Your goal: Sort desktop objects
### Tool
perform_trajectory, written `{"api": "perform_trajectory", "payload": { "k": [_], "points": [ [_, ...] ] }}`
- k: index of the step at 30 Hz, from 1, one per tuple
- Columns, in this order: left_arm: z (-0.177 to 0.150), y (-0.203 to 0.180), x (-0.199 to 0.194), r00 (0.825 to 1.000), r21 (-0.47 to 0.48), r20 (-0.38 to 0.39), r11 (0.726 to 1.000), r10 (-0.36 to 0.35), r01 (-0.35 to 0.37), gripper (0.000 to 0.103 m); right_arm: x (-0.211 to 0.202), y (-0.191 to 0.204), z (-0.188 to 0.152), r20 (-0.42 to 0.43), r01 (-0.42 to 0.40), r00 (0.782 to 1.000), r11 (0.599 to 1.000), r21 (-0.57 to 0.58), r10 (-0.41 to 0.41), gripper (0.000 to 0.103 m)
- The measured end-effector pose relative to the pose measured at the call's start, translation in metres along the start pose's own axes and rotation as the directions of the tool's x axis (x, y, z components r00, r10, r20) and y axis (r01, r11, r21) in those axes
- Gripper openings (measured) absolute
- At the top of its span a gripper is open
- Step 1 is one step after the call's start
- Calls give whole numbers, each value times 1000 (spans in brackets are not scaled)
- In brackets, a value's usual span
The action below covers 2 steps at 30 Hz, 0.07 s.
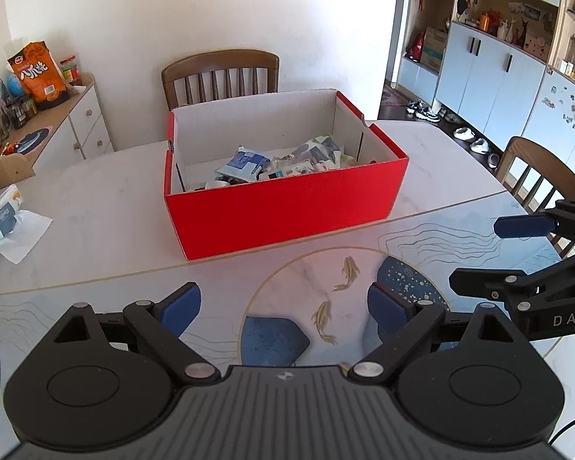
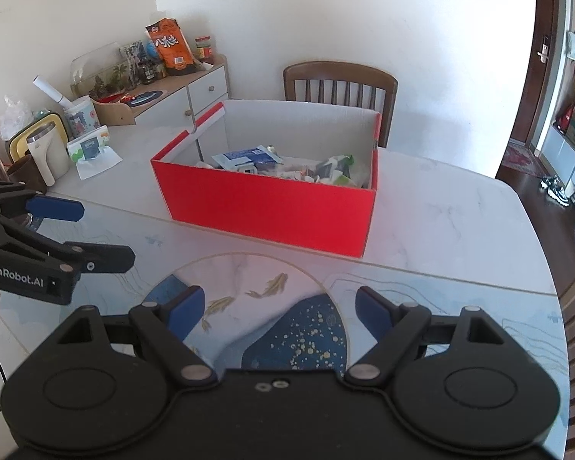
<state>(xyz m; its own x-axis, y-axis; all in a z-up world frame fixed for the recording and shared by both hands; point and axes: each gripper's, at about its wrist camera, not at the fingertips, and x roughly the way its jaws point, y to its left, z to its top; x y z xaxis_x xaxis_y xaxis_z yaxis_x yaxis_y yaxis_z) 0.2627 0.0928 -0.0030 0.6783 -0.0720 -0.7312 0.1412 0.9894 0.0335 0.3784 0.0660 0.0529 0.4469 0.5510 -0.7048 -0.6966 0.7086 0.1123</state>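
A red cardboard box (image 1: 287, 211) (image 2: 264, 207) with white inner walls stands on the table's middle, holding several small packets (image 1: 280, 163) (image 2: 283, 165). My left gripper (image 1: 283, 308) hovers open over the near table edge, in front of the box, nothing between its blue pads. My right gripper (image 2: 280, 308) is likewise open and empty, beside the left one. Each gripper shows in the other's view: the right gripper (image 1: 475, 253) at the right edge, the left gripper (image 2: 103, 234) at the left edge.
A tissue pack (image 1: 4, 218) (image 2: 92, 151) lies at the table's left. Mugs and jars (image 2: 46, 157) crowd the far left corner. A wooden chair (image 1: 220, 76) stands behind the box, another chair (image 1: 544, 176) at the right. A sideboard (image 2: 180, 96) with snacks stands left.
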Motion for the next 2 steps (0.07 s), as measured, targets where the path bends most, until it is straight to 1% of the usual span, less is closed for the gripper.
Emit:
{"api": "perform_trajectory", "payload": {
  "k": [2],
  "points": [
    [0,1,0,1000,-2,-3,1000,-7,7,94,-1,-2,-2,-2,1,1000,1000,8,-1,86]
  ]
}}
